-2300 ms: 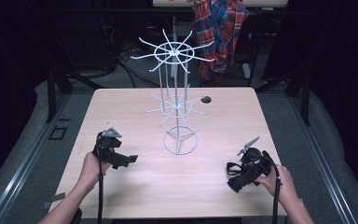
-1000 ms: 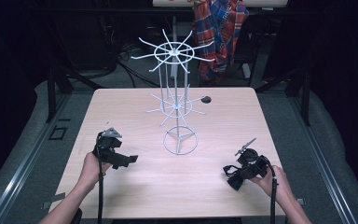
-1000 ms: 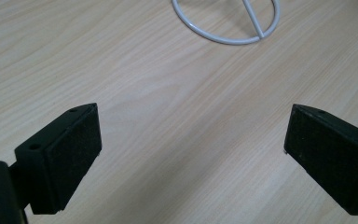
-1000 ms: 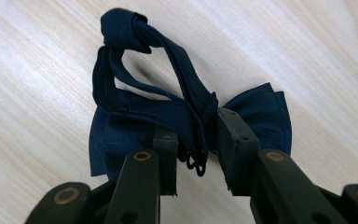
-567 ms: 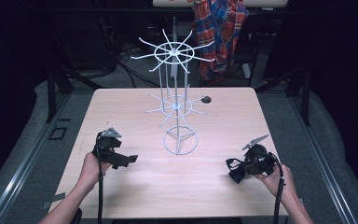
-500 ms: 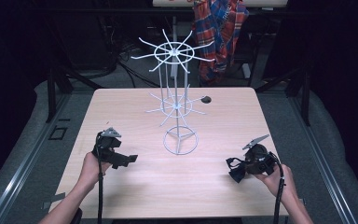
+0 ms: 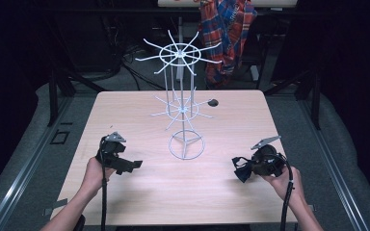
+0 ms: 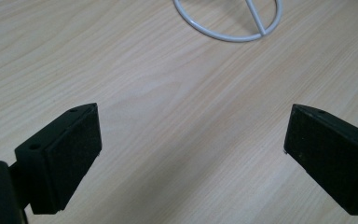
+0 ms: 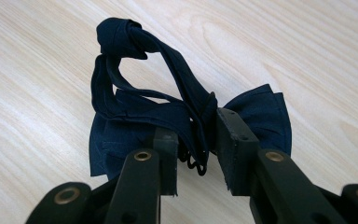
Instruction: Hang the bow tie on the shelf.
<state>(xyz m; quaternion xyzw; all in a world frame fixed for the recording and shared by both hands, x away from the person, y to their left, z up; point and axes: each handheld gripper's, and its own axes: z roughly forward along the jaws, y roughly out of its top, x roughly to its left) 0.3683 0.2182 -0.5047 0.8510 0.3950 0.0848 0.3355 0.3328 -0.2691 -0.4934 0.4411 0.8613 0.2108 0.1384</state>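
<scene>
The right claw (image 9: 196, 140) is clamped on the middle of a dark blue bow tie (image 9: 121, 116) just above the wooden surface (image 7: 139, 110) near its right front edge, with the knotted strap end (image 9: 119, 37) sticking up loose. The left claw (image 8: 191, 154) hovers with its jaws spread wide and empty near the ring base of the white wire rack (image 7: 185, 108). The pinch looks narrow, so the cloth could slip out, and if the tie is meant for the rack, the floppy strap may snag a wire arm or tip the light stand.
</scene>
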